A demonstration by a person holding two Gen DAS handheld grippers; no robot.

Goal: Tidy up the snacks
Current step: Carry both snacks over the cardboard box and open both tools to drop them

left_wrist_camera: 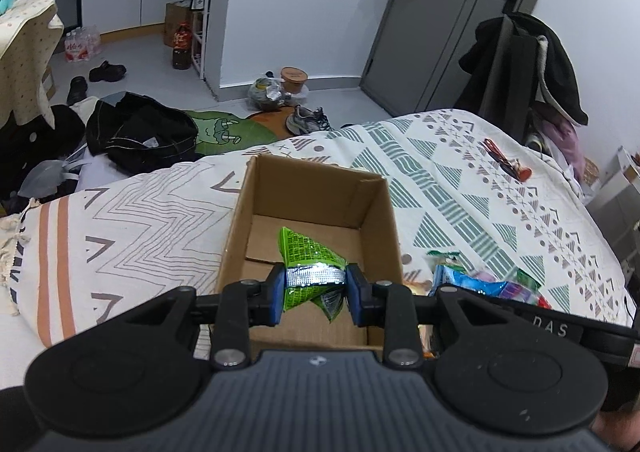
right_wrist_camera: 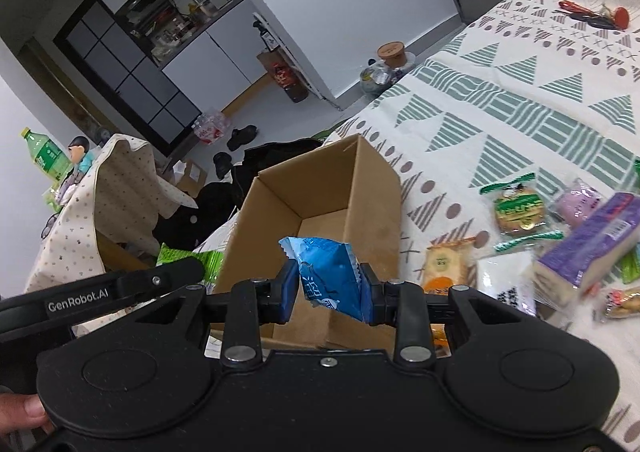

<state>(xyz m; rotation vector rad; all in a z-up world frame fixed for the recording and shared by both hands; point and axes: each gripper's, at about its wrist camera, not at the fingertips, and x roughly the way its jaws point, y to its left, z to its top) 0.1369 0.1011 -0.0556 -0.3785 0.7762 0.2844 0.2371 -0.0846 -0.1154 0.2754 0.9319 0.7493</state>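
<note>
Left gripper (left_wrist_camera: pixel 315 290) fingers clamped on green snack packet (left_wrist_camera: pixel 310 252), right gripper (right_wrist_camera: pixel 329 290) fingers clamped on blue snack packet (right_wrist_camera: pixel 328 272), both above open cardboard box (left_wrist_camera: pixel 376 220) on bed.

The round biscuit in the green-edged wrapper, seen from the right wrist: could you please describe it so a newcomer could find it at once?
Start at the patterned bedspread, then the open cardboard box on it. Among the loose snacks on the far side from the dotted cloth, the round biscuit lies nearest the teal triangles. It alone is a golden disc in a clear pack with green sealed ends.

Lived-in home bedroom: patterned bed (left_wrist_camera: pixel 460 180), strewn clothes (left_wrist_camera: pixel 140 132).
</note>
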